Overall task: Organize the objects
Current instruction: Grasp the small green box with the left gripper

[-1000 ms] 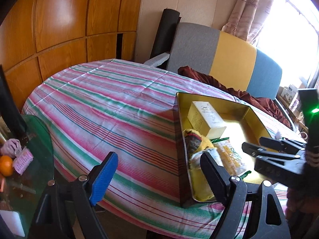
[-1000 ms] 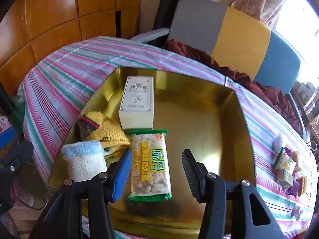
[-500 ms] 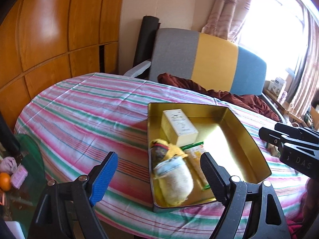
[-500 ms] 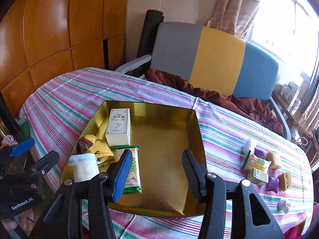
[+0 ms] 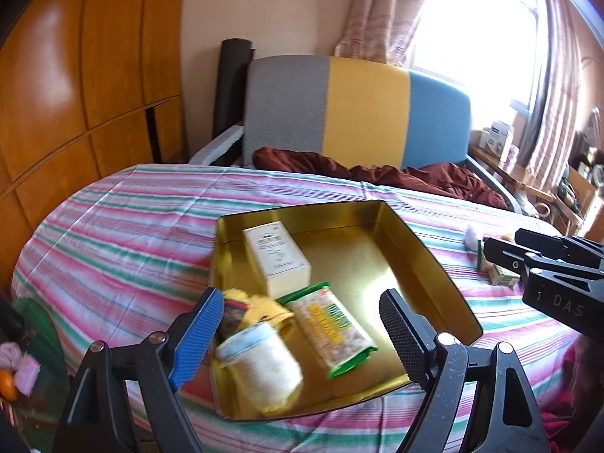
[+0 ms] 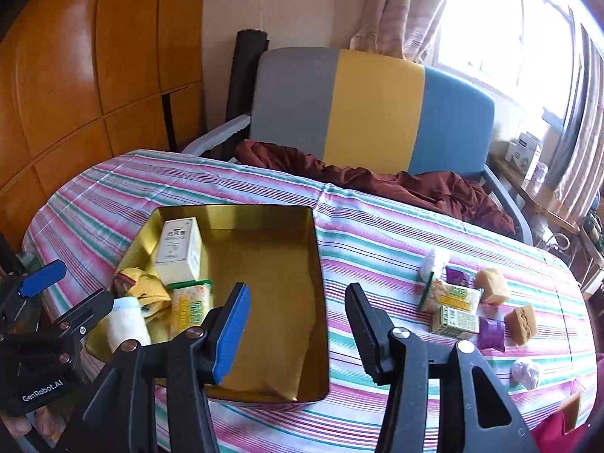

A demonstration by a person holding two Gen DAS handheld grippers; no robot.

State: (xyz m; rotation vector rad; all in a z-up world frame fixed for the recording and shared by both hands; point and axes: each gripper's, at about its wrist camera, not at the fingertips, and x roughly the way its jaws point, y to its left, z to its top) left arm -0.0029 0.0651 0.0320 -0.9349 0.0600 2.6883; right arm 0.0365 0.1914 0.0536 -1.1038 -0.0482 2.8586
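Note:
A gold tin tray [image 5: 426, 253] [image 6: 319, 264] lies on the striped tablecloth. Inside it are a cream box [image 5: 277, 255] [image 6: 179, 249], a yellow sock [image 5: 264, 307] [image 6: 141, 283], a white rolled sock [image 5: 262, 366] [image 6: 126, 326] and a cracker packet [image 5: 330, 326] [image 6: 188, 305]. My left gripper [image 5: 302, 334] hangs open above the tray's near end, with nothing between its fingers. My right gripper [image 6: 298, 326] is open too, over the tray's right wall, holding nothing. To the right lie several loose things: a snack packet [image 6: 449, 296], a green carton [image 6: 455, 319], purple sachets [image 6: 490, 334] and sponge-like cubes [image 6: 521, 321].
A grey, yellow and blue sofa [image 6: 373, 113] with a dark red cloth [image 6: 396, 185] stands behind the table. Wooden panels [image 5: 75, 94] fill the left. A glass side table with an orange [image 5: 7, 383] is at the lower left. A window [image 5: 472, 19] glares at the right.
Both grippers have drawn back and risen from the tray, which now looks smaller and farther. The loose things on the right have come into the right wrist view. Jaws are unchanged.

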